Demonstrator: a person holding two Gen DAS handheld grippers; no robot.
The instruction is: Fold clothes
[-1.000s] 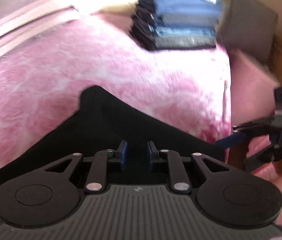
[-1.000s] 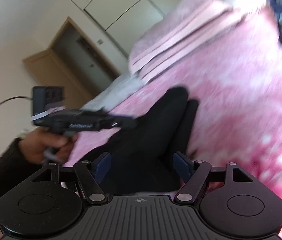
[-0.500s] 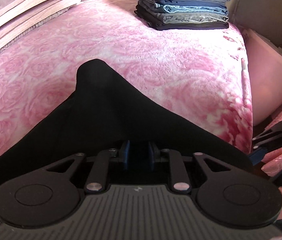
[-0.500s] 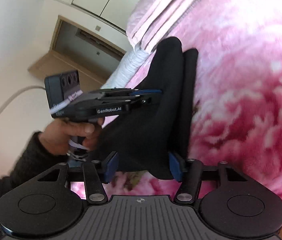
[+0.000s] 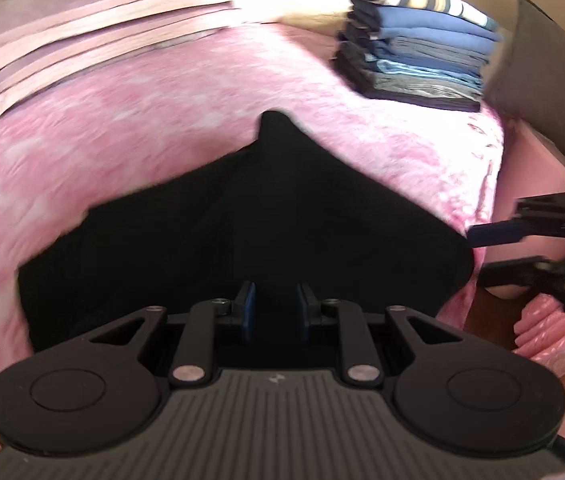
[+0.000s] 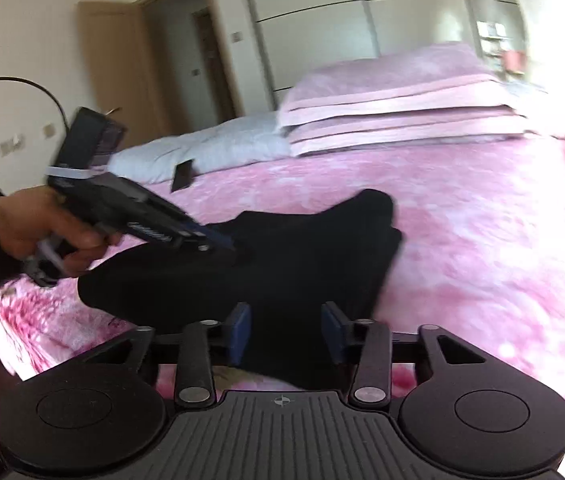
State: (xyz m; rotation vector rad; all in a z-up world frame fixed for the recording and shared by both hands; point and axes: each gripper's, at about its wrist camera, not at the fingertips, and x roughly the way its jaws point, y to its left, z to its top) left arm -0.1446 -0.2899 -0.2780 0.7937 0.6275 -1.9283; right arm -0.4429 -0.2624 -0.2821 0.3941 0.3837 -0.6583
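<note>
A black garment (image 5: 250,220) lies on the pink floral blanket (image 5: 142,132) of the bed, near the blanket's front edge, with one pointed corner directed toward the folded pink bedding (image 5: 94,36) at the head of the bed. The left hand-held gripper (image 5: 274,308) sits low over the near edge of the black garment; its blue pads (image 5: 248,310) stand a narrow gap apart with black cloth showing between them, and whether they pinch the cloth cannot be told. In the right wrist view the same left hand-held gripper (image 6: 226,242), held by a hand (image 6: 54,228) in a dark sleeve, has its tip against the upper surface of the black garment (image 6: 282,264). The right hand-held gripper (image 6: 286,332) has its jaws set apart at a moderate width on either side of a hanging fold of the black garment; contact with the cloth cannot be told. In the left wrist view the right hand-held gripper (image 5: 478,254) sits at the right corner of the black garment, jaws parted. A stack of folded clothes (image 5: 418,56) stands on the blanket, well beyond the black garment toward the far right corner. Both views are motion-blurred.
</note>
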